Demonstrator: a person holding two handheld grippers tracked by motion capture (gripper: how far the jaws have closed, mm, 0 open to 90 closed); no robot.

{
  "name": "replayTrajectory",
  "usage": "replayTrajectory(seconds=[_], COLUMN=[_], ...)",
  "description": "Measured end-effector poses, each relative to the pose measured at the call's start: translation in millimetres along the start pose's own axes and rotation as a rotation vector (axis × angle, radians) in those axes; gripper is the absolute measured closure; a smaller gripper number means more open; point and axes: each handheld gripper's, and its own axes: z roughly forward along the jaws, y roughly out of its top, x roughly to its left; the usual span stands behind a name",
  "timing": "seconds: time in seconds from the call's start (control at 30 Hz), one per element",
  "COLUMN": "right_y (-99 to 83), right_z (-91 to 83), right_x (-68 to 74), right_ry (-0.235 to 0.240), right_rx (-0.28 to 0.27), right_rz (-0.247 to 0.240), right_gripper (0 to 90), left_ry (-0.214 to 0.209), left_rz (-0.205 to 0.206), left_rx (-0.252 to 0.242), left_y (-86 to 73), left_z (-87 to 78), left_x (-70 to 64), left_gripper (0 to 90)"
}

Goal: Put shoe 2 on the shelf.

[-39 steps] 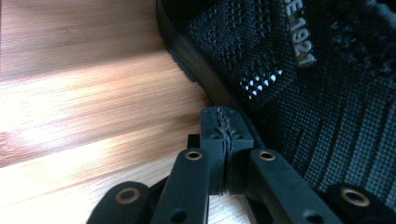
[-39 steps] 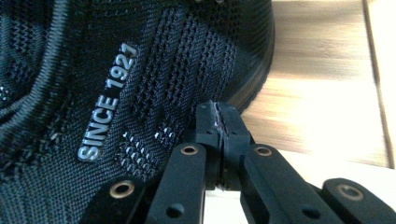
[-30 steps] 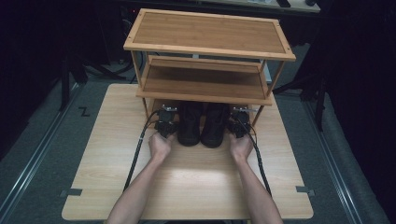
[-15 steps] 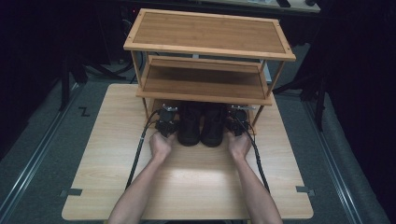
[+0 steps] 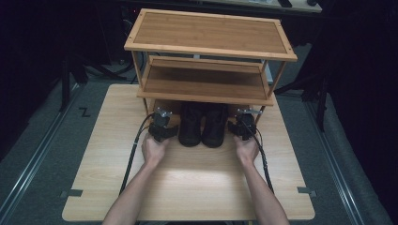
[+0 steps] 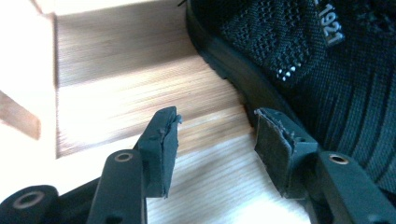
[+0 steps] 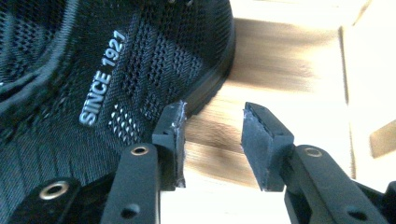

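Two black mesh shoes stand side by side on the table, toes under the wooden rack's lowest shelf: the left shoe and the right shoe. My left gripper sits just left of the left shoe; its jaws are open over bare wood, the right jaw against the sole. My right gripper is beside the right shoe, marked "SINCE 1927". Its jaws are open with nothing between them, the left jaw touching the shoe's side.
A three-tier bamboo rack stands at the far half of the light wooden table. Its legs flank the shoes. Cables trail back from both grippers along the forearms. Dark floor surrounds the table.
Both hands and grippers have edged slightly forward beside the shoes; the shoes sit a little deeper under the lowest shelf.
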Motion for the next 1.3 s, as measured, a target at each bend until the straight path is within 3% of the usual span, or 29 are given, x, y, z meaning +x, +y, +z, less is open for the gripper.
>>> replayTrajectory(seconds=[0.13,0.23,0.53,0.77,0.93,1.3], right_y=[-3.6,-6.3,-21.6,-33.9,-46.1,-67.3], right_z=[-11.8,-18.9,-44.2,-61.3,-70.6,-83.0], right_x=[-5.2,-8.8,-21.2,-29.2,-33.8,-42.2], right_ry=[0.005,0.019,0.046,0.077,0.075,0.088], right_rx=[-0.026,-0.044,-0.089,-0.115,-0.112,-0.114], right_rz=[-0.001,0.007,0.005,0.001,-0.019,-0.011], right_gripper=[56.7,55.7,53.8,49.8,48.1,46.3], left_ry=[-0.008,-0.011,-0.058,-0.061,-0.07,-0.071], left_rz=[-0.006,0.017,0.01,0.019,0.014,0.005], left_rx=[-0.018,-0.016,-0.087,-0.095,-0.097,-0.096], left_y=[-3.2,-3.7,-5.9,-19.6,-33.3,-54.9], left_z=[-8.0,-16.2,-41.2,-53.1,-63.8,-77.9], left_x=[3.5,4.7,3.3,5.2,8.6,13.2], left_gripper=[46.7,44.6,43.2,42.3,41.4,40.4])
